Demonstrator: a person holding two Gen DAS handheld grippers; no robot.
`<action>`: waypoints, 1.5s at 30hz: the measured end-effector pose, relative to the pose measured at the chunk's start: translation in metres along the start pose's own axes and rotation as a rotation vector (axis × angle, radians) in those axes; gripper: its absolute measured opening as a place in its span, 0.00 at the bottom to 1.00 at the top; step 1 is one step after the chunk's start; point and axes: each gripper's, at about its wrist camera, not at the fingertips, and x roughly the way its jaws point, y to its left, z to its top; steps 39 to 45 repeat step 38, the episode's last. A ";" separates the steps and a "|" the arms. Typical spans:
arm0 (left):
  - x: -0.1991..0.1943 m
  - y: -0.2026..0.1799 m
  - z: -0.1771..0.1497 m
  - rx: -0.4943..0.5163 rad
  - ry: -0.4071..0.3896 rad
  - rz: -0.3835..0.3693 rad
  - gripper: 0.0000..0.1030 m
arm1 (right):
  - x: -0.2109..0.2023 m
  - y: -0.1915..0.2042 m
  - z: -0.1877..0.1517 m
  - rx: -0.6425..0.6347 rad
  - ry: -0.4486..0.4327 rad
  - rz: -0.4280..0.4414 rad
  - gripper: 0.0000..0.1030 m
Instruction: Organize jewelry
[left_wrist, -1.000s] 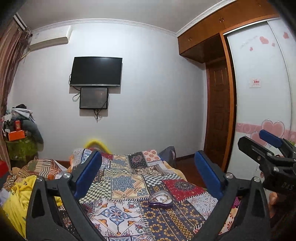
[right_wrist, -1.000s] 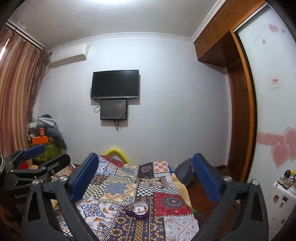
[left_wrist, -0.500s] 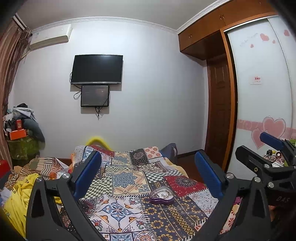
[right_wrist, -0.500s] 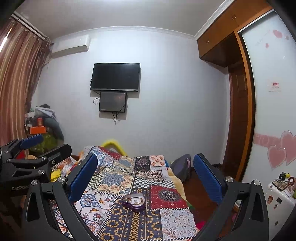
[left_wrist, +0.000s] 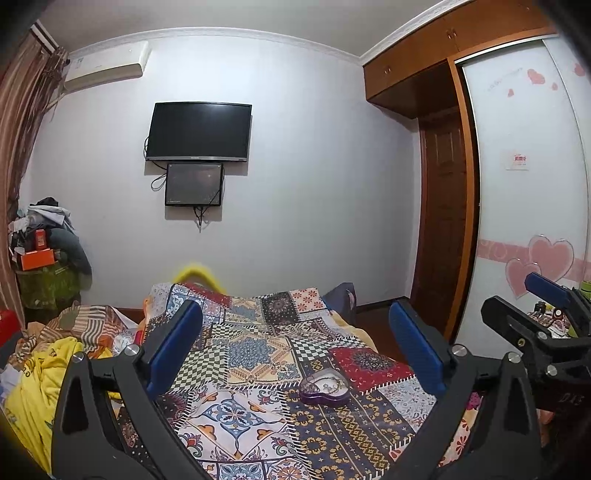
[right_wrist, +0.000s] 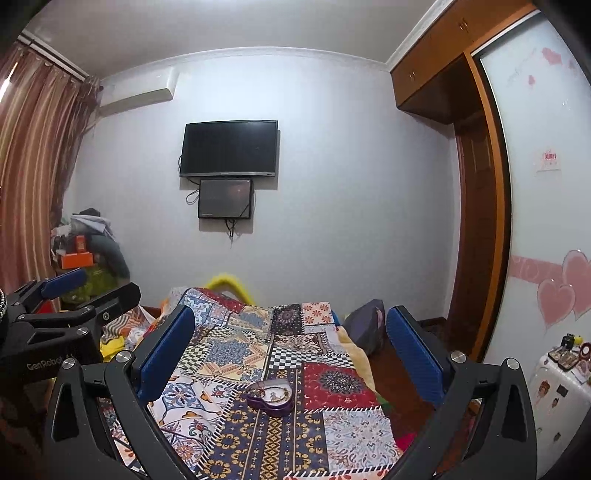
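Both tools gape – heart box (left_wrist: 324, 388) seemingly apart

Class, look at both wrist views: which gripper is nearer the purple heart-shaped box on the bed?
Too close to call. The left gripper has the box ahead, slightly right; the right gripper has it ahead, slightly left. Both hover short of it, jaws open.

Left gripper (left_wrist: 295, 343) held level, blue pads (left_wrist: 177, 343) spread wide, nothing between. Right gripper (right_wrist: 291, 347) likewise agape and unladen, seen from the left wrist at three o'clock; left seen from the right wrist at nine o'clock.
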 end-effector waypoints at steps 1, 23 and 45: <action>0.001 0.000 -0.001 0.000 0.001 0.002 0.99 | 0.000 -0.001 0.000 0.004 0.002 0.000 1.00; 0.008 -0.005 -0.006 0.006 0.032 -0.039 0.99 | 0.001 -0.012 -0.003 0.058 0.027 0.008 1.00; 0.011 -0.009 -0.008 0.016 0.039 -0.065 0.99 | 0.006 -0.016 -0.003 0.076 0.036 0.006 1.00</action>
